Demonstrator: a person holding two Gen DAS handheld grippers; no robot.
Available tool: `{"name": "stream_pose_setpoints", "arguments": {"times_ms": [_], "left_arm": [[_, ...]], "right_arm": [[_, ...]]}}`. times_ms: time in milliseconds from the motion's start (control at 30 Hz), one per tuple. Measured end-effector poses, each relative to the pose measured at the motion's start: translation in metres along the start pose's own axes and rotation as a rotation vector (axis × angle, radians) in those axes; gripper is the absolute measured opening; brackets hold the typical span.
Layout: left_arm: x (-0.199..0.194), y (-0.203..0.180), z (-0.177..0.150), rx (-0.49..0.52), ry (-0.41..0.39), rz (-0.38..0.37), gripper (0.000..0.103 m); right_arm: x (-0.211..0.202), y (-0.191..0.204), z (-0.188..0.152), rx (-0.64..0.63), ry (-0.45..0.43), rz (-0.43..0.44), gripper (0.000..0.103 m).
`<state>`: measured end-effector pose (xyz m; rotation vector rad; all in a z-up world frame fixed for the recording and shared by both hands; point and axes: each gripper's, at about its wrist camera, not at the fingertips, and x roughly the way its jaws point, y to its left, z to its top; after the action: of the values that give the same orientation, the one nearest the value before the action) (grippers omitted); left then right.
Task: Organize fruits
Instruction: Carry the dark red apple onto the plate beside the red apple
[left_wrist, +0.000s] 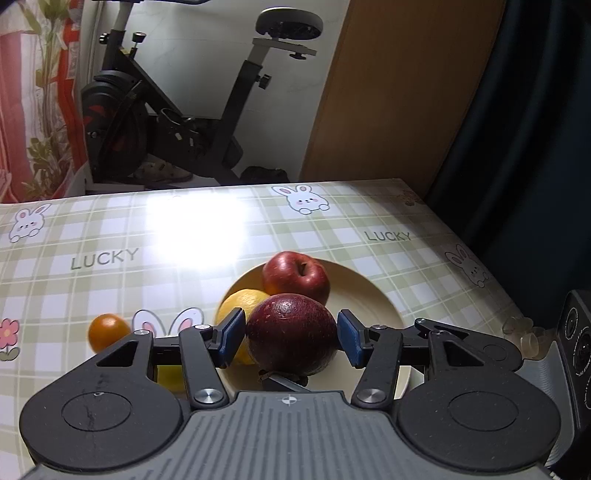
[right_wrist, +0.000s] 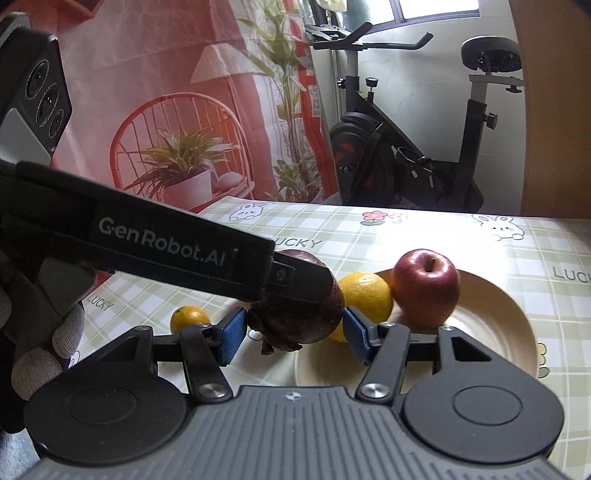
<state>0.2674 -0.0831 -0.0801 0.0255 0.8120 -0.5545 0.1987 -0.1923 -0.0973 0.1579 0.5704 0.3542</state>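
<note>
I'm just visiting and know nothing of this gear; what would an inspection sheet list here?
Surface: checked tablecloth, glare patch.
Job's things: apple and yellow citrus on plate; small orange beside it; dark red fruit held.
Clutter: small clear object at table edge.
Grippers: left gripper shut on the dark red fruit; right gripper flanks it, contact unclear.
Cables: nothing seen.
Surroundings: exercise bike, printed backdrop, wooden panel.

Your work surface is a table (left_wrist: 332, 236) covered in a glossy green-and-white checked cloth printed with white rabbits, small flowers and the word LUCKY. Directly on it you have a round cream-coloured shallow plate (left_wrist: 373, 295) and, to its left and apart from it, a small round orange citrus fruit (left_wrist: 107, 330).
</note>
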Motion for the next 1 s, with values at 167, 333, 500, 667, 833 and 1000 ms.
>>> {"name": "stream_pose_setpoints", "arguments": {"times_ms": [167,333,500,667,833,1000], "left_arm": [[0.028,-0.028,0.015,0.047,0.017,-0.042,0.058],[0.061,-0.049,0.021,0.068,0.046,-0.070,0.058],[0.089,-0.052,0.027,0.065,0.086,-0.078,0.058],[0.106,-0.051,0.029,0.045,0.104,-0.071,0.058],[0.110,-0.049,0.030,0.049,0.100,-0.053,0.057],[0.103,-0.045,0.034,0.036,0.083,-0.069,0.057]], "right_arm": [[-0.012,-0.032,0.002,0.045,-0.022,-0.056,0.060],[-0.023,-0.065,0.002,0.087,-0.036,-0.123,0.060],[-0.020,-0.092,-0.004,0.136,-0.028,-0.168,0.060],[-0.013,-0.105,-0.009,0.148,-0.017,-0.208,0.060],[-0.004,-0.107,-0.010,0.141,-0.002,-0.225,0.060],[0.004,-0.104,-0.008,0.112,0.005,-0.247,0.060]]}}
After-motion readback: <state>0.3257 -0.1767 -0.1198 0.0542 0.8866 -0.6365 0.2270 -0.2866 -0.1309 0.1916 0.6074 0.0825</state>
